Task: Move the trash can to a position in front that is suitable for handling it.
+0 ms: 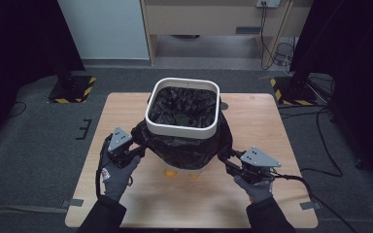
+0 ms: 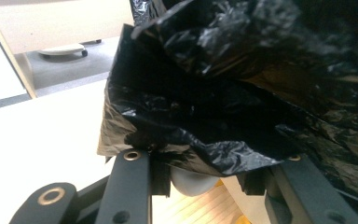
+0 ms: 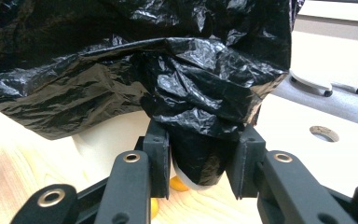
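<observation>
At mid-frame of the high view, a black bag [image 1: 184, 145] is seen lining a white bin [image 1: 182, 130] that stands on the table [image 1: 141, 204], with the bag's mouth folded over the rim and hanging down the outside as a loose skirt. The film is judged thin, light and very soft; it crumples readily, is probably slippery under hard pads, and could tear if pulled sharply against the rim. The best hold is judged to be the bunched lower hem, where several layers gather, rather than a single stretched sheet. At lower left of the bin, the left gripper [image 1: 135, 151] is held against that hem; in the left gripper view the film [image 2: 200, 140] is draped across the partly parted jaws, but whether it is pinched cannot be told. At lower right, the right gripper [image 1: 227, 161] meets the hem too, and in the right gripper view a thick wad of film [image 3: 200, 158] is seen between the jaws, apparently clamped on it. Orange feet [image 1: 171, 173] peep out beneath the bin at the lower middle. The bin is judged stiff and light, so it may shift if the bag is tugged from one side alone.
</observation>
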